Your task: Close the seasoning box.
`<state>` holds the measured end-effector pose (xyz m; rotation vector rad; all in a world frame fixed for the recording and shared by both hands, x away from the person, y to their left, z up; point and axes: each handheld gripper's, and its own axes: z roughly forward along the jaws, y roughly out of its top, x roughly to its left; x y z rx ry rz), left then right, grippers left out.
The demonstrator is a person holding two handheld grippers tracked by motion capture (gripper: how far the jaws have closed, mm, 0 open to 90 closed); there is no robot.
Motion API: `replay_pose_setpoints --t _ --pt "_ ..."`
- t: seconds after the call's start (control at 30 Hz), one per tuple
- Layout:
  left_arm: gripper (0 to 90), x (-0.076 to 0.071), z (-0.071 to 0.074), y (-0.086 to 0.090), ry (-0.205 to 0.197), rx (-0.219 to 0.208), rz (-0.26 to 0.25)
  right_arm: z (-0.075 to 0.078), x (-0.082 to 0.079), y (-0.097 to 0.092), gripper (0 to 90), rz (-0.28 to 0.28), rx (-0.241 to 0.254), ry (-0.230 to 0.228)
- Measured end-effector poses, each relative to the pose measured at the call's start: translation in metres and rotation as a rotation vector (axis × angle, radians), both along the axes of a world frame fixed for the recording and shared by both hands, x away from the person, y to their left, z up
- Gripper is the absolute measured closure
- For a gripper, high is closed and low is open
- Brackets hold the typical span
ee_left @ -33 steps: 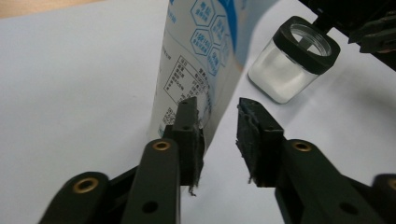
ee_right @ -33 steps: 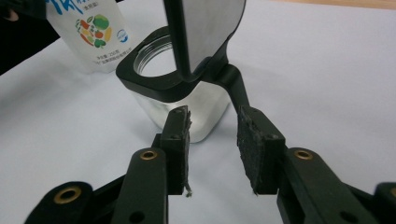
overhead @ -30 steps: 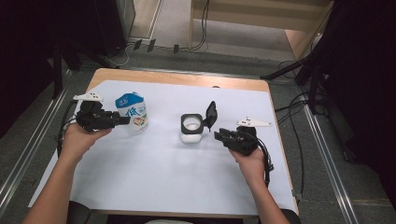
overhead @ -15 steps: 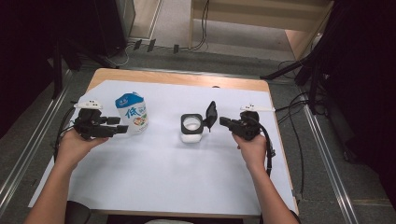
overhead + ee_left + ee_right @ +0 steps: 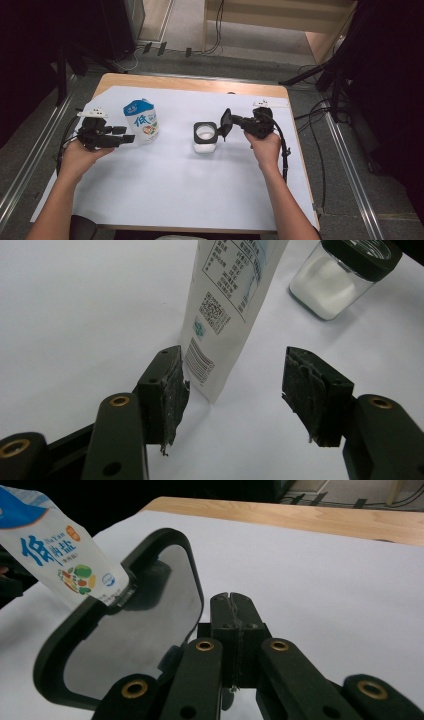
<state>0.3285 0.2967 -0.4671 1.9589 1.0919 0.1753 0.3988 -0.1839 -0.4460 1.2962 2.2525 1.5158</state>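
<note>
From the high view, I judge the work is readying a refill. The salt bag (image 5: 142, 120) stands upright at ten o'clock on the white surface (image 5: 165, 200), and the square jar (image 5: 205, 136) sits near the centre with its lid (image 5: 226, 124) tipped up. My left claw (image 5: 129, 139) is just at nine o'clock of the bag; my right claw (image 5: 234, 121) is at the lid. In the left gripper view the claw (image 5: 235, 390) is released, its jaws having just been opening, and the bag's (image 5: 225, 300) lower corner stands between them untouched. The jar (image 5: 340, 280), half full of white grains, is at one o'clock. Next I'd need to close squarely on that soft bag. In the right gripper view the claw (image 5: 232, 605) is clenched beside the black-framed lid (image 5: 125, 630); I cannot tell whether it pinches anything.
</note>
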Motion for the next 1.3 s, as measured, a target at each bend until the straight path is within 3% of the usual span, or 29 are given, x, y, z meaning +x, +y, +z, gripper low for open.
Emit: replay_pose_setpoints --t 0.27,0.8,1.3 --pt "42.8 0.000 -0.001 0.002 0.009 0.002 0.003 0.000 -0.003 0.014 90.0 0.034 -0.019 -0.013" --pt "43.3 -0.002 -0.003 0.008 0.012 -0.004 0.020 0.011 -0.011 0.025 90.0 0.066 0.003 -0.051" --pt "43.4 -0.002 -0.004 0.011 0.016 -0.015 0.027 -0.003 -0.011 0.042 90.0 0.114 -0.031 -0.006"
